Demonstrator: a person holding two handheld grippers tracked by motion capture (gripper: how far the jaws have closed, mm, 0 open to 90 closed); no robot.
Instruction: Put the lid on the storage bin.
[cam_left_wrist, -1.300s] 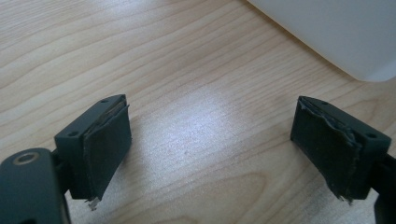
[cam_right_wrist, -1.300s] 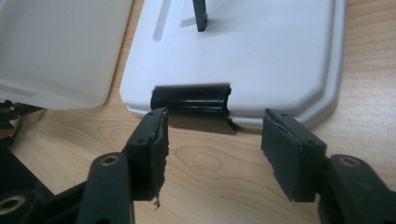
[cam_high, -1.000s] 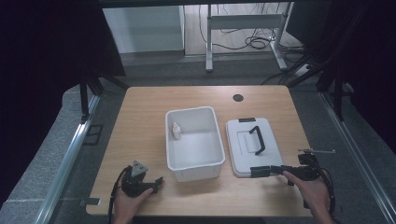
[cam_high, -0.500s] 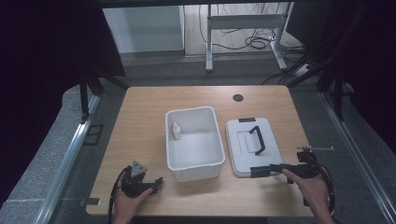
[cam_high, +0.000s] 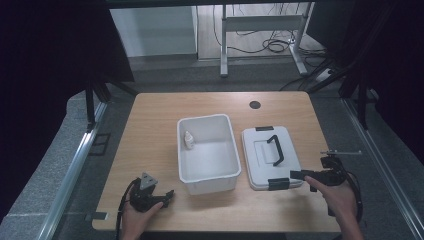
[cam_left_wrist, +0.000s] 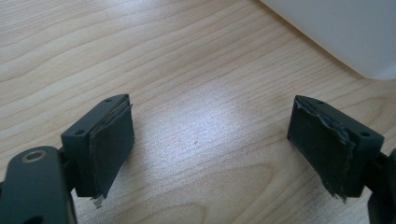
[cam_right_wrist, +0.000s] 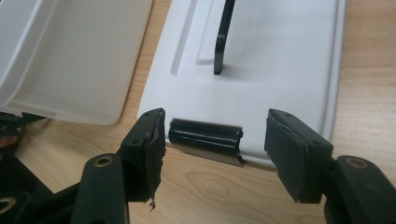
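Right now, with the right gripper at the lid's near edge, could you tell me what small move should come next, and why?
Probably ease the right gripper forward and close on the black latch: its open jaws already flank it at the lid's near edge.

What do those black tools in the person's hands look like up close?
Each tool is black. The left tool has two blocky jaws faced with dark, frayed rubber pads, a grey three-cornered plate on top and a black cable. The right tool has the same padded jaws. The forearms are bare, with no sleeves.
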